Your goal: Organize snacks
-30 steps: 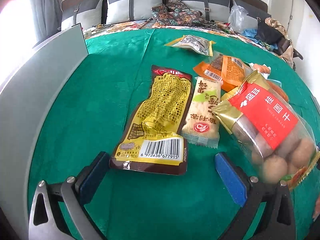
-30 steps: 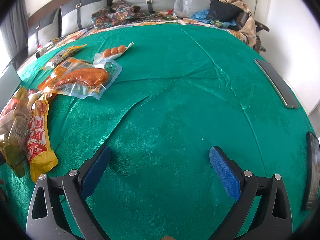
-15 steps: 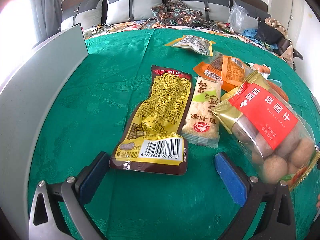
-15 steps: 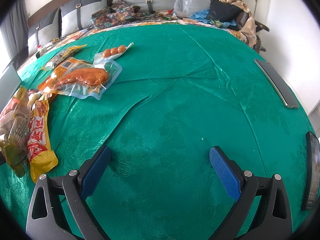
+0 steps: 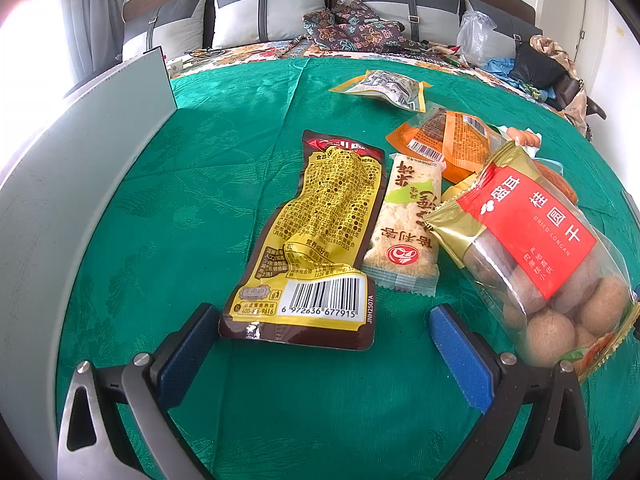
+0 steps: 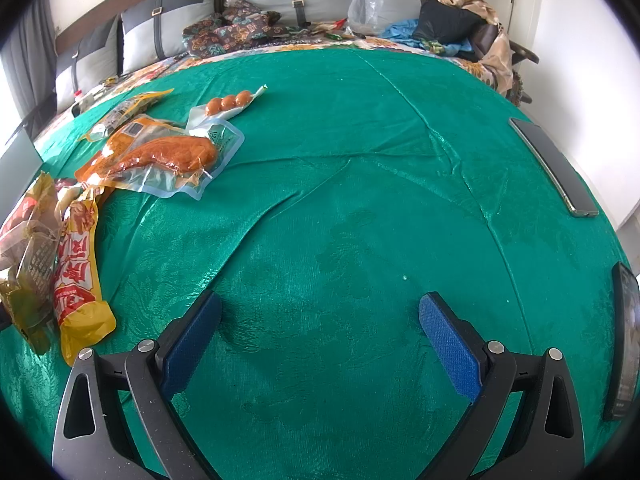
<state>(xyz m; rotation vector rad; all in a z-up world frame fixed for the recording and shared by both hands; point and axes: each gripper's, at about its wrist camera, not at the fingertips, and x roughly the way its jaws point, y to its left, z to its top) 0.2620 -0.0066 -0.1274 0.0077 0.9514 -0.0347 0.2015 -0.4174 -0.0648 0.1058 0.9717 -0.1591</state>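
Green cloth [image 6: 360, 168] covers the table before us. On it we see the dried longan bag [image 5: 532, 248], touching the rice cracker bar [image 5: 404, 232] beside the yellow packet [image 5: 316, 240]. Our left gripper [image 5: 324, 320] gapes wide just short of that packet; our right gripper [image 6: 320, 312] gapes over bare cloth.

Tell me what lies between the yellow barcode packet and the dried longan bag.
In the left wrist view, a pale rice cracker bar lies between the yellow packet and longan bag.
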